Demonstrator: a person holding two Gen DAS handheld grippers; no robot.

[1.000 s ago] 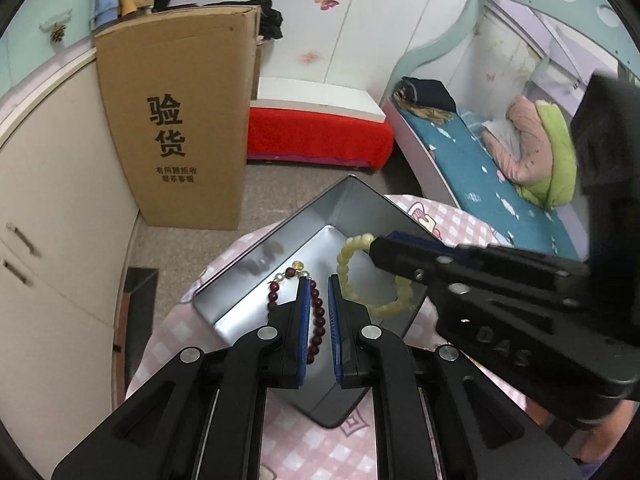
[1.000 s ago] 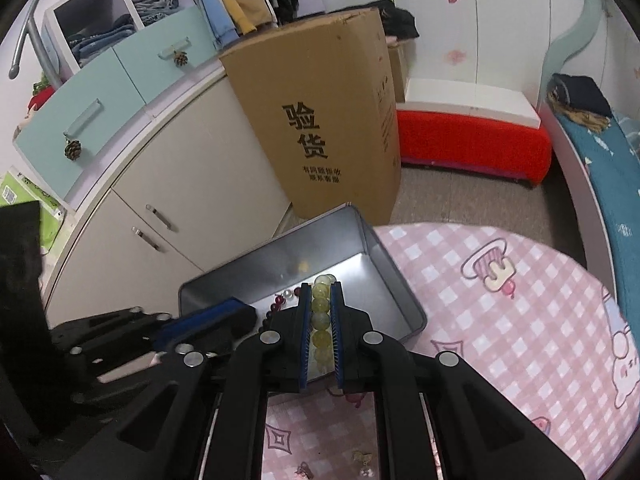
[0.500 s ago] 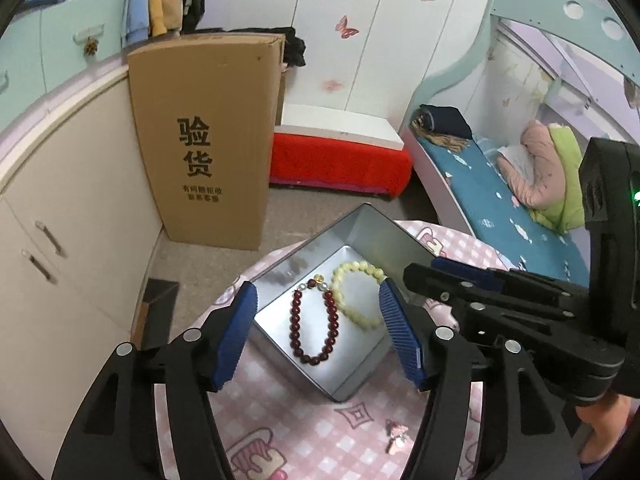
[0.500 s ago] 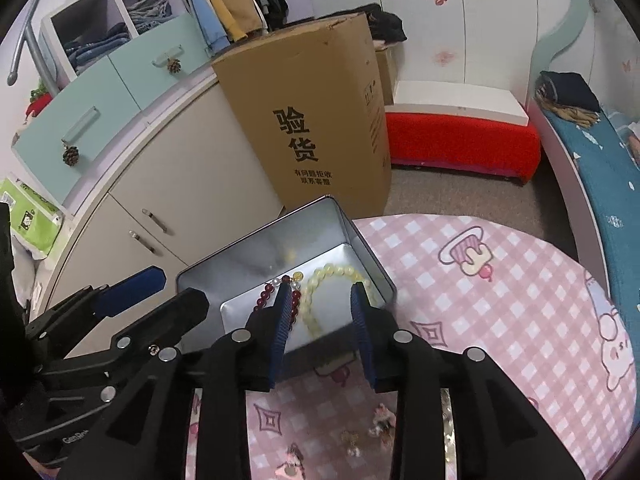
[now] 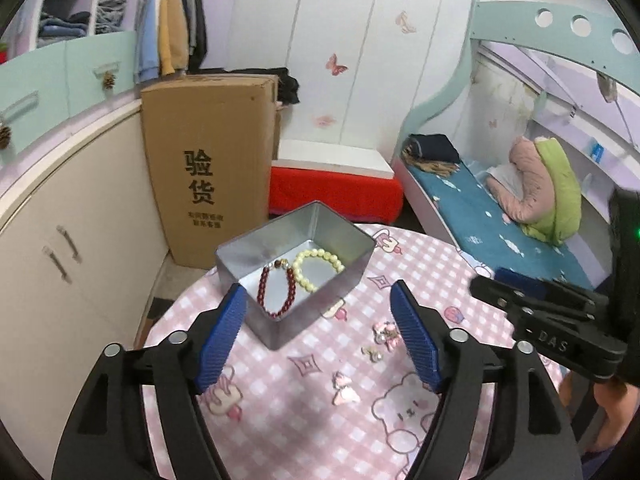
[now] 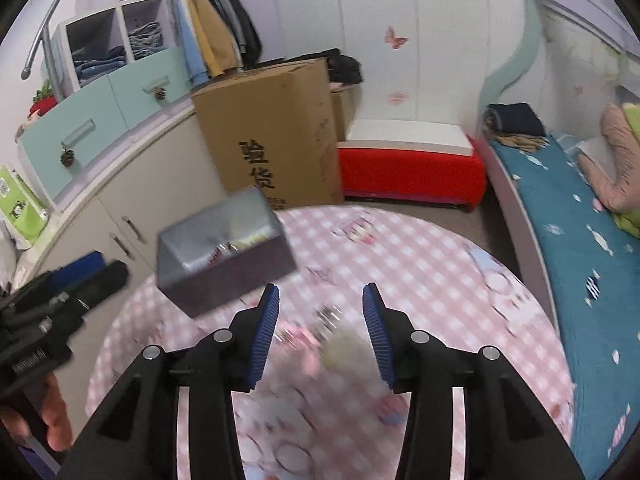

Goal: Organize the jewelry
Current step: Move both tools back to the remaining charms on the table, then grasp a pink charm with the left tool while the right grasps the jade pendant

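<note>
Pink checked tablecloth (image 5: 420,280) covers round table; cardboard box (image 5: 208,168), bed (image 5: 500,220) behind.

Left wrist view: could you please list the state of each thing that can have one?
Silver rectangular metal tin: lidless, upright on the pink checked tablecloth.
Dark red bead bracelet: flat inside the tin.
Pale yellow bead bracelet: flat inside the tin.
Small pink hair clips: loose on the cloth.
Left tool: open, empty.
Right tool: open, empty.

The right wrist view was smeared: the metal tin (image 6: 224,256), its beads and the small trinkets (image 6: 332,320) on the counter (image 6: 440,280) could not be told apart. The other claw (image 5: 516,284) was cut off by the left wrist view's right edge.
</note>
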